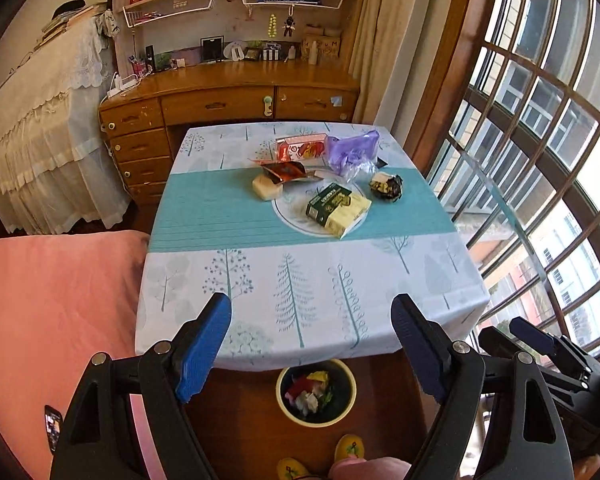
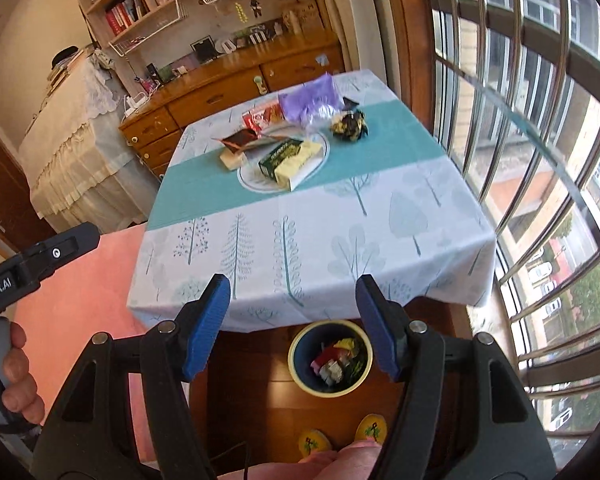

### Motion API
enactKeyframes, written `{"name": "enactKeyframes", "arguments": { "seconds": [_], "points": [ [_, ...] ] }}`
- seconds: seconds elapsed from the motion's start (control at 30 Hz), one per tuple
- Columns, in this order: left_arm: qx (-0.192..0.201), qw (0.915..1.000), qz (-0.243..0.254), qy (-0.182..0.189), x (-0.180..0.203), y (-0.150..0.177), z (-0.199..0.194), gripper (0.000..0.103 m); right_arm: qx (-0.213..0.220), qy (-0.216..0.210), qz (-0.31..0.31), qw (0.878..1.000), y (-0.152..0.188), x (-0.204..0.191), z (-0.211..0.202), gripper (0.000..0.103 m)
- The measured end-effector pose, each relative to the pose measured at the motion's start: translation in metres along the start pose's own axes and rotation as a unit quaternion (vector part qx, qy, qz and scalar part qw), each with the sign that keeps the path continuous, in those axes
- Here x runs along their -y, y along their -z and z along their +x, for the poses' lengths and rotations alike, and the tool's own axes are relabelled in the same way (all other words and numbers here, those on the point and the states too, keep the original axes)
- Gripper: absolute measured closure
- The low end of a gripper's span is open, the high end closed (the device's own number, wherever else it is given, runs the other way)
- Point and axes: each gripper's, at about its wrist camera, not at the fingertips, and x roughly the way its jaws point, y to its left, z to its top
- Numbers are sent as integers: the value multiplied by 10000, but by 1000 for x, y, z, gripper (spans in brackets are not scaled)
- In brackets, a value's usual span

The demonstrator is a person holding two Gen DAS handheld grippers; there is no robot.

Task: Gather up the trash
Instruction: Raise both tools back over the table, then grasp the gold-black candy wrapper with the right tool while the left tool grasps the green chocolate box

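Trash lies in a loose cluster on the far half of the tabletop [image 1: 228, 276], which is covered by a tree-print cloth with a teal band. You can see a green-and-yellow box [image 1: 337, 208] on a round printed patch, a crumpled dark wrapper ball [image 1: 386, 186] to its right, a purple plastic bag [image 1: 350, 152] behind it, a red-and-white packet [image 1: 301, 149] beside the bag, a dark red foil wrapper [image 1: 285, 171] and a pale block [image 1: 266, 188]. Below the near table edge, on the wooden floor, a round bin [image 1: 317, 392] already holds scraps. Your left gripper [image 1: 312, 348] and right gripper [image 2: 293, 328] both hover above that bin, fingers [image 2: 206, 320] spread apart and empty. Yellow slippers [image 2: 370, 428] show beneath.
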Motion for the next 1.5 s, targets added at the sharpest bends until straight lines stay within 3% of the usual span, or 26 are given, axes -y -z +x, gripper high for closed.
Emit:
{"name": "enactKeyframes", "arguments": {
  "seconds": [0.23,0.37,0.6,0.83,1.03,1.17,1.37,1.5],
  "points": [
    [-348,9990,-254,142,6,-34,53,19,91,140,-46,9999,-43,23,27,41],
    [-613,9972,-429,28,16,-59,101,19,98,163,-130,9997,-86,51,66,41],
    [-936,9902,-1026,-165,33,-108,216,19,-456,-187,-605,9970,-180,99,176,41],
    [-1491,9773,-1444,-424,45,-141,326,19,-1092,-437,-840,9895,-252,133,295,41],
    [-1867,9685,-1510,-657,36,-147,391,19,-1485,-429,-566,9864,-272,149,382,41],
    [-2056,9631,-1595,-693,34,-145,413,19,-1762,-456,-334,9827,-272,158,426,41],
    [-2198,9548,-1861,-736,34,-143,428,19,-1898,-792,-339,9780,-263,157,455,41],
    [-2249,9535,-1899,-650,44,-151,437,19,-1832,-972,-434,9773,-262,153,459,52]
  ]
}}
